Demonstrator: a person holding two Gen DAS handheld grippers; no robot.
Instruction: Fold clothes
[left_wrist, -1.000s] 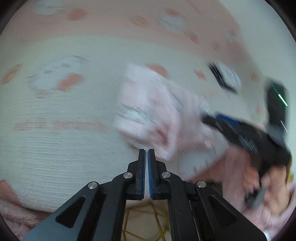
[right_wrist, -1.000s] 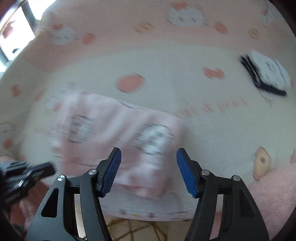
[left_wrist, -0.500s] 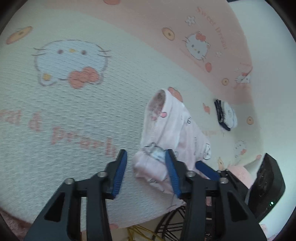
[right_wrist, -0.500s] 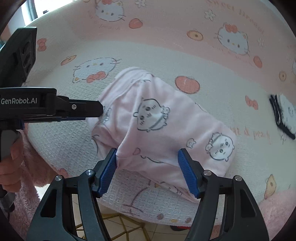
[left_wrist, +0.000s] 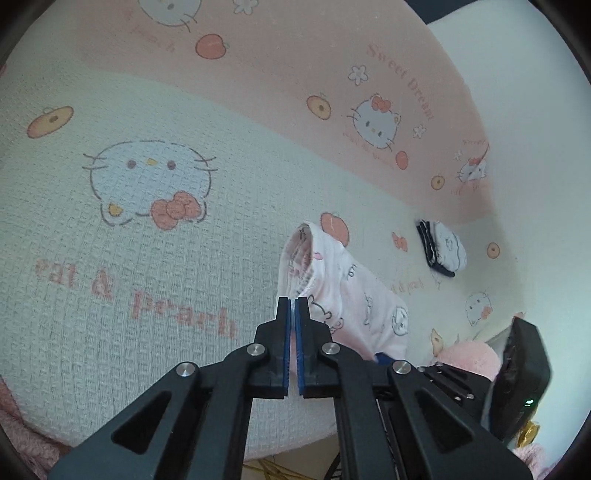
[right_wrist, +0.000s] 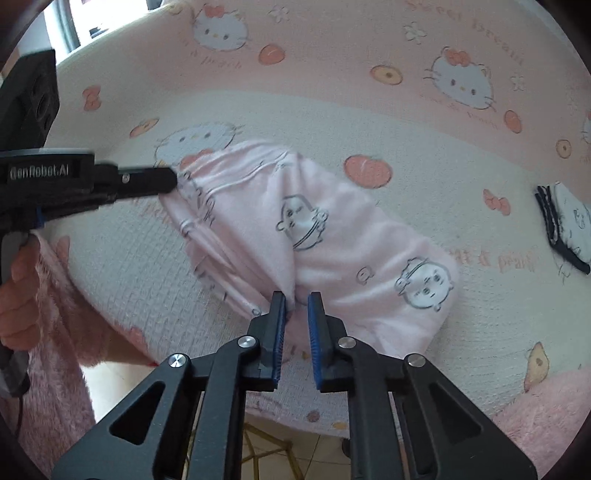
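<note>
A: Biggest first. Bedspread (right_wrist: 369, 122), cream near, pink band far, cat and peach print. Same as before.

B: Pink garment (right_wrist: 332, 236)?

A: Middle of the bedspread, bunched, near edge lifted. Half a second ago it lay looser between spread fingers.

B: Left gripper (left_wrist: 294, 325)?

A: Was wide apart half a second ago, now pinched tight on the garment's left hem; cloth shows between the blue pads (left_wrist: 284, 339). In the right view it (right_wrist: 162, 181) bites the garment's far left corner.

B: Right gripper (right_wrist: 295, 306)?

A: Narrowed a lot since then, small gap left, pinching a fold at the garment's near edge.

B: Smaller stuff?

A: Folded dark and white cloth (right_wrist: 565, 221) far right, well apart from the garment, unmoved.
</note>
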